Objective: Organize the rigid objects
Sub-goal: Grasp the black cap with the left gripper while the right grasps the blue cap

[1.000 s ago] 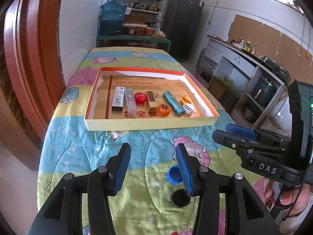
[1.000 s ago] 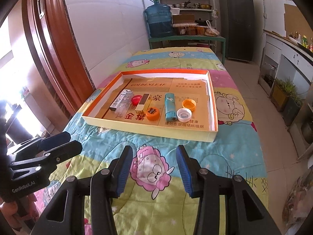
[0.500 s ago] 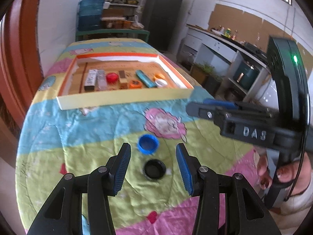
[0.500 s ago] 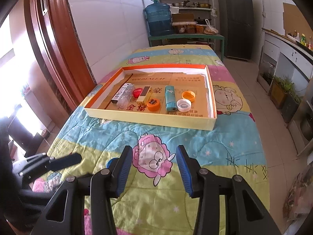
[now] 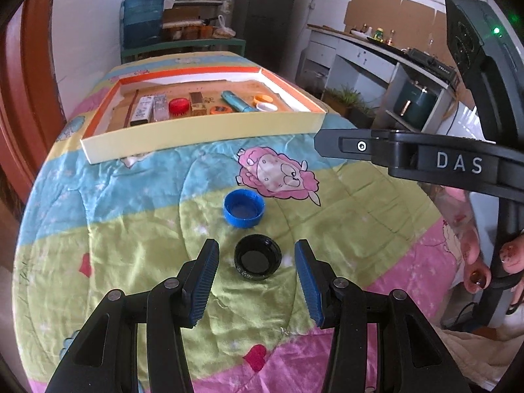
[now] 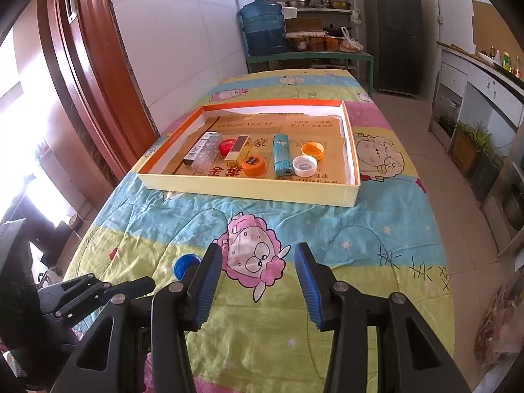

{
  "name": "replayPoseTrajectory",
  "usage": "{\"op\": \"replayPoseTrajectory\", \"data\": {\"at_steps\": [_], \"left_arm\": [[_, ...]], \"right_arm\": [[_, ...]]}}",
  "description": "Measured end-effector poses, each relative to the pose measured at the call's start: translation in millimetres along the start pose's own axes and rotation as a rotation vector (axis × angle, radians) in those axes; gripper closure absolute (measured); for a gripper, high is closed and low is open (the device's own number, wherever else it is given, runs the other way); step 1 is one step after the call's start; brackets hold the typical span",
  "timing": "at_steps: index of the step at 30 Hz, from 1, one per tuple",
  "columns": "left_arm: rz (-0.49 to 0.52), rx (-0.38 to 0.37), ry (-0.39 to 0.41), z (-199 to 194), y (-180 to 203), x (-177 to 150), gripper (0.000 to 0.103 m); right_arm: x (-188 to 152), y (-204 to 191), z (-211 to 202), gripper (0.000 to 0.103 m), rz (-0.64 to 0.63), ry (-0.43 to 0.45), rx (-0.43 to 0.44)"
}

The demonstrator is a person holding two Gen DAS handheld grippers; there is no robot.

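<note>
Left wrist view: left gripper [image 5: 257,270] hangs over the quilt-covered surface [image 5: 131,229], jaws about half open, holding nothing. The black cap [image 5: 258,257] sits between the blue pads, not touched by either, a clear gap on each side. It lies open side up, so its axis points straight up; it's round, no long axis to line up with, any approach angle across the rim works. The blue cap [image 5: 244,208] lies just beyond it, also hollow side up, apart from the black one. Step in hand looks like grabbing the black cap. To do it well: go lower so the pads meet the low side wall rather than skimming the rim, keep it centred, squeeze gently since a shallow cap can pop out or skid on the soft quilt. Don't nudge the blue cap. The box tray [image 5: 203,131] is further back, well apart. The right gripper [image 5: 327,145] pokes in from the right, nothing seen in it.

Right wrist view: right gripper [image 6: 257,283] over the quilt, jaws roughly half open, empty. The tray [image 6: 249,191] already holds several caps, a teal lighter [image 6: 281,159] lying lengthwise front to back, and small boxes. Blue cap [image 6: 185,263] shows at left, partly hidden; black cap not visible here.
</note>
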State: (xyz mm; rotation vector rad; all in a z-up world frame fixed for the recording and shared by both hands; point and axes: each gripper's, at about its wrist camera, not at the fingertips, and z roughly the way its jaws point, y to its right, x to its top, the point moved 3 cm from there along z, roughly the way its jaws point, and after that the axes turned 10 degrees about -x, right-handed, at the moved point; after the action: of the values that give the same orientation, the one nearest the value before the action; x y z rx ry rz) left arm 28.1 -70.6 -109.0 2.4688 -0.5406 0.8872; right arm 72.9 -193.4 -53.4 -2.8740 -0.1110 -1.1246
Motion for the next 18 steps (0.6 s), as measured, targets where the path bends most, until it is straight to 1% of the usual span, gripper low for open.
{"op": "replayPoseTrajectory", "data": {"at_steps": [2,3,4,5,6,13,18], "left_arm": [[-0.011,-0.02,-0.004,4,-2,-2,0.054],[-0.012,-0.019,-0.006,5,-3,-3,0.057],[-0.004,-0.005,-0.002,5,-3,-3,0.06],[0.0,0.005,-0.004,6,-3,-3,0.068],[0.0,0.01,-0.004,7,-4,-3,0.072],[-0.013,-0.003,0.002,5,-7,-3,0.072],[-0.043,0.016,0.022,-6,-16,-3,0.072]], "right_arm": [[-1,0,1,0.057,-0.002,-0.003,0.0],[-1,-1,1,0.057,-0.002,-0.005,0.001],[-1,-1,2,0.057,-0.003,-0.007,0.002],[-2,-1,3,0.057,-0.004,-0.009,0.002],[-2,-1,3,0.057,-0.004,-0.01,0.002],[-4,-4,10,0.057,-0.008,-0.028,0.01],[-9,-16,13,0.057,-0.041,-0.041,0.035]]}}
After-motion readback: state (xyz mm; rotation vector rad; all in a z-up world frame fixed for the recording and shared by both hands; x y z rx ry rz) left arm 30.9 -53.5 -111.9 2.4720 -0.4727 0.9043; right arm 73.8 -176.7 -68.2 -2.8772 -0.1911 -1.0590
